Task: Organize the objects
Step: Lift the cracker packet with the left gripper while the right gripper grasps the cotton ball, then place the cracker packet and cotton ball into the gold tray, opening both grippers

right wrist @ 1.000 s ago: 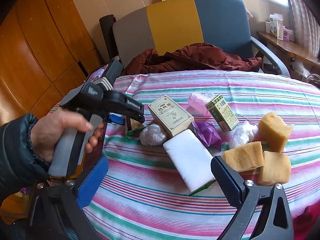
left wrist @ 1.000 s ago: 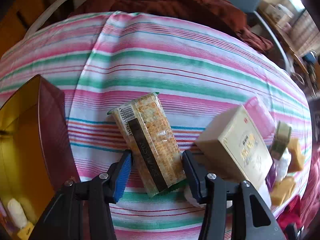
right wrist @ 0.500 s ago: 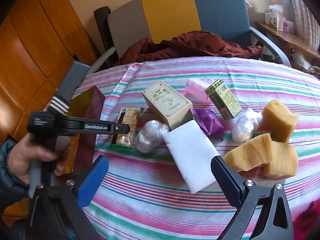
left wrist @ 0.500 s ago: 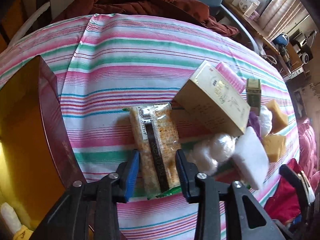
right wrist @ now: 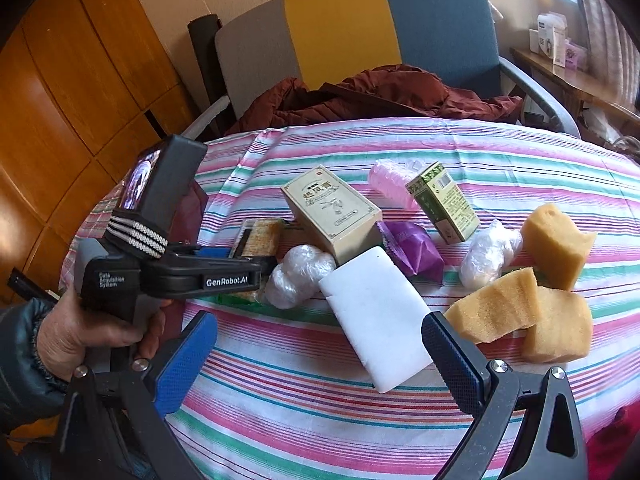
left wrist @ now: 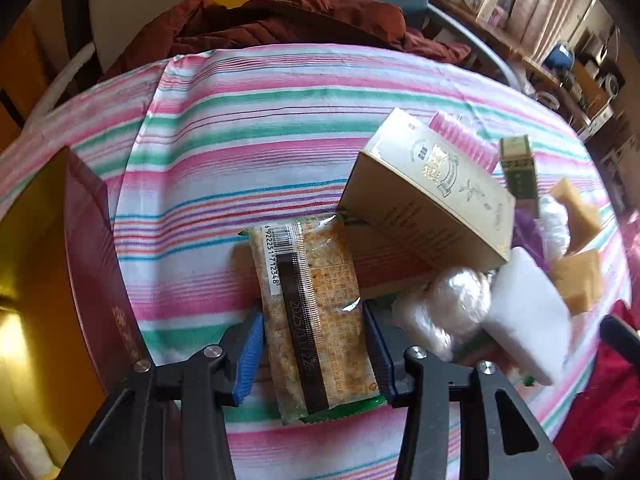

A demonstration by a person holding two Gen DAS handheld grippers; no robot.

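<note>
While the left gripper (left wrist: 314,344) points steeply down at a striped tablecloth (left wrist: 248,128), its jaws are opening around a cracker packet (left wrist: 312,308).

Left gripper: blue pads flank the packet's long sides; whether they press on the wrapper cannot be told from either view.
Cracker packet: flat on the cloth, barcode end toward 12 o'clock, its near end between the jaws; a green wrapper edge shows at 6 o'clock.
Beige box (left wrist: 432,196): at 2 o'clock from the packet, tilted, one corner just beside the packet's far end.
White block (right wrist: 376,316): lying flat at the centre of the right wrist view, a clear-wrapped bundle (right wrist: 298,274) touching its 10 o'clock corner.
Right gripper (right wrist: 320,356): jaws spread wide, nothing between them, hovering over the near cloth.
Sponges (right wrist: 520,308): three yellow pieces clustered at 3 o'clock in the right wrist view.
Green box (right wrist: 444,208): tilted, at 1 o'clock from the white block, a purple packet (right wrist: 412,246) between them.
Red container (left wrist: 92,264): at 9 o'clock from the cracker packet, standing at the cloth's edge.
Person's hand (right wrist: 96,332): gripping the left gripper's handle.
</note>
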